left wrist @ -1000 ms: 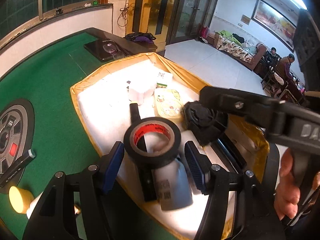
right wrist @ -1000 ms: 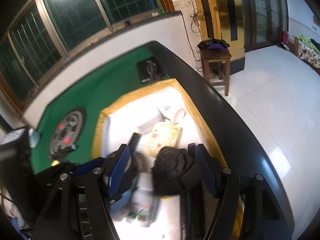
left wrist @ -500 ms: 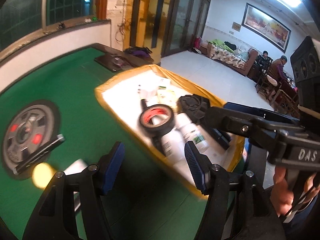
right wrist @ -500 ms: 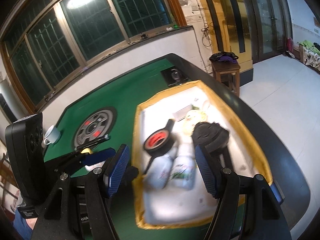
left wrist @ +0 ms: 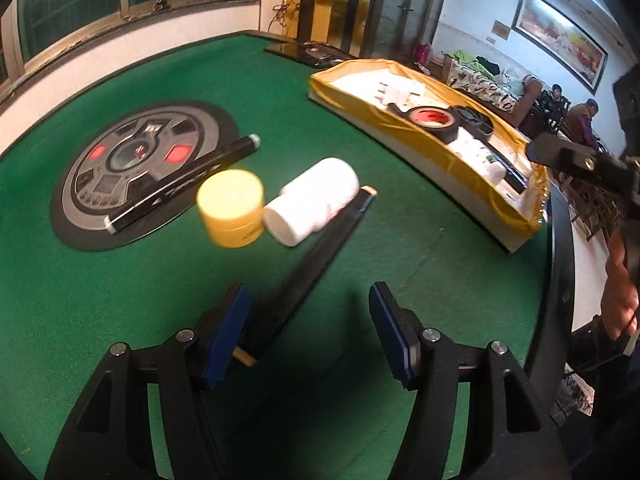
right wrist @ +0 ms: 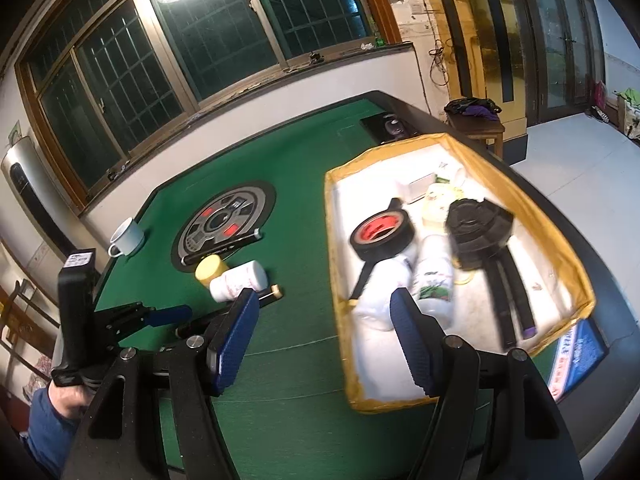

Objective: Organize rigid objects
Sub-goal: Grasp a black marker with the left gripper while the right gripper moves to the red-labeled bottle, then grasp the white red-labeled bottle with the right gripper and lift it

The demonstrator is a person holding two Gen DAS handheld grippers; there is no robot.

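Note:
My left gripper [left wrist: 310, 330] is open and empty, low over the green table, just short of a long black stick [left wrist: 316, 264]. A white bottle [left wrist: 312, 208] lies on its side beside a yellow jar [left wrist: 231, 212]. A black pen [left wrist: 184, 184] lies behind them. The yellow-rimmed tray [right wrist: 576, 264] holds a tape roll [right wrist: 382, 236], a black round object [right wrist: 478, 228], white bottles [right wrist: 434, 280] and black sticks. My right gripper [right wrist: 324, 336] is open and empty above the tray's near left rim. The left gripper also shows in the right wrist view [right wrist: 168, 316].
A round grey control panel [left wrist: 136, 164] is set in the table centre. A white mug [right wrist: 127, 237] stands at the far left. A black device [right wrist: 390, 126] lies at the table's far edge. A blue booklet [right wrist: 578, 356] lies by the tray's near right corner.
Both grippers have pulled back from the tray. The left one left the tape roll in the tray and swung left to the loose items. The right one left the black round object there.

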